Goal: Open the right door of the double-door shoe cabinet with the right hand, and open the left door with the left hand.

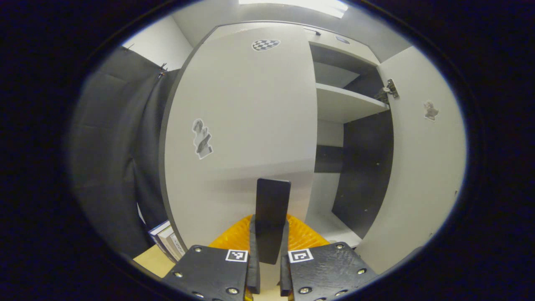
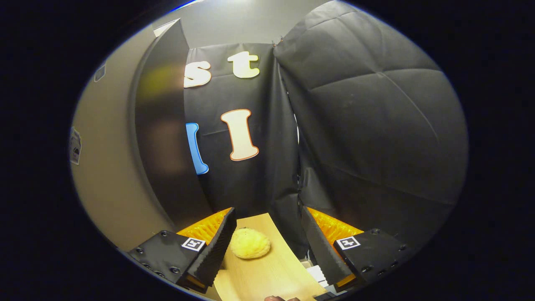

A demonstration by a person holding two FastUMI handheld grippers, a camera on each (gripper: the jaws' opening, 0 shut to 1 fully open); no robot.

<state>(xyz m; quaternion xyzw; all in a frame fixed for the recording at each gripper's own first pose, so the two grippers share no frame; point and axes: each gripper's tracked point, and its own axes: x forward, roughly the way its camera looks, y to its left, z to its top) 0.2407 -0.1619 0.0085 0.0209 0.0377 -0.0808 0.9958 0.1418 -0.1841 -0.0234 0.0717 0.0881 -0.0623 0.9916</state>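
Observation:
The shoe cabinet's left door (image 1: 242, 125) is a pale panel facing me in the left gripper view. A flat dark handle (image 1: 272, 200) sticks out near its right edge. My left gripper (image 1: 269, 238) is shut on that handle, one finger pressed on each side. The right door (image 1: 422, 175) is swung open at the right, showing the shelves (image 1: 347, 104) and the dark inner wall (image 1: 363, 175). In the right gripper view my right gripper (image 2: 267, 212) is open and holds nothing. It points at the black cloth wall, with the right door (image 2: 104, 175) beside it on the left.
A wooden tabletop (image 2: 267, 267) lies under the right gripper with a round yellowish bun-like thing (image 2: 250, 243) on it. Several books (image 1: 165, 241) stand by the cabinet's lower left on a wooden surface (image 1: 151, 260). Black cloth (image 1: 117, 167) hangs left of the cabinet.

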